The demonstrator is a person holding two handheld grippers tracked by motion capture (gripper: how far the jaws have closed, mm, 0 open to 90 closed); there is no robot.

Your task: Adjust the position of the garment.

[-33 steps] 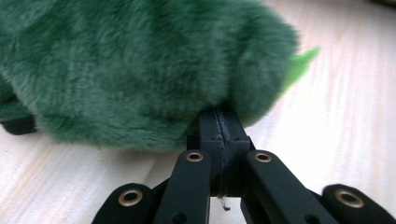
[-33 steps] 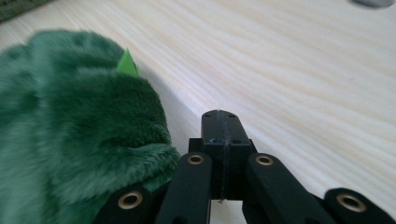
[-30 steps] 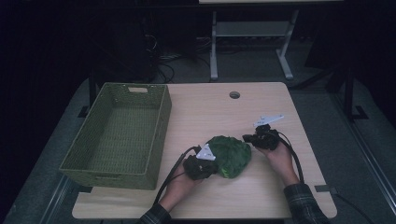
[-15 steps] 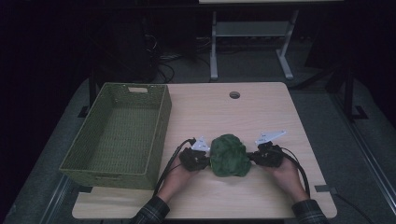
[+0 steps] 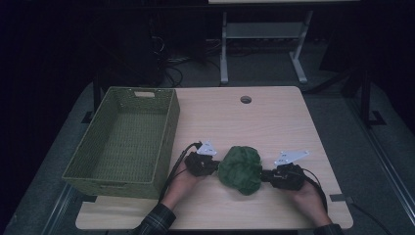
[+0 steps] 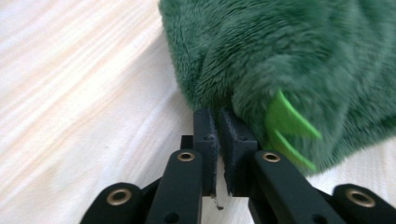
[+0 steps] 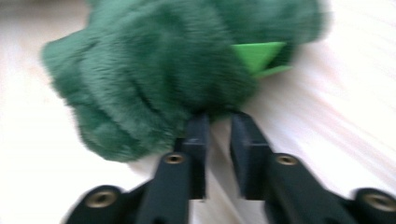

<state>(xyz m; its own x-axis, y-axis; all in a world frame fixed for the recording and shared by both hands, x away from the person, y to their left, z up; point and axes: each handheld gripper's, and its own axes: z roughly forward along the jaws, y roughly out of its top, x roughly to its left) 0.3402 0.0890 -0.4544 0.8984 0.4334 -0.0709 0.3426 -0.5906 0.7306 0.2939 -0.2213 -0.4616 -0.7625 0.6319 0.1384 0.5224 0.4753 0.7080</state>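
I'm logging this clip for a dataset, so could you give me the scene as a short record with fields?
surface: wooden table
item in hand: green plush cloth, bunched in a heap on the table
left gripper: at the cloth's left edge, jaws just opening a crack, tips against the pile
right gripper: at the cloth's right edge, jaws just opening, gap between them, nothing pinched
tag: light green label on the cloth
container: green woven basket, left of the cloth, nothing inside

The crumpled green plush cloth (image 5: 240, 169) lies on the pale wooden table (image 5: 274, 117), right of the green woven basket (image 5: 95, 159), between both grippers.
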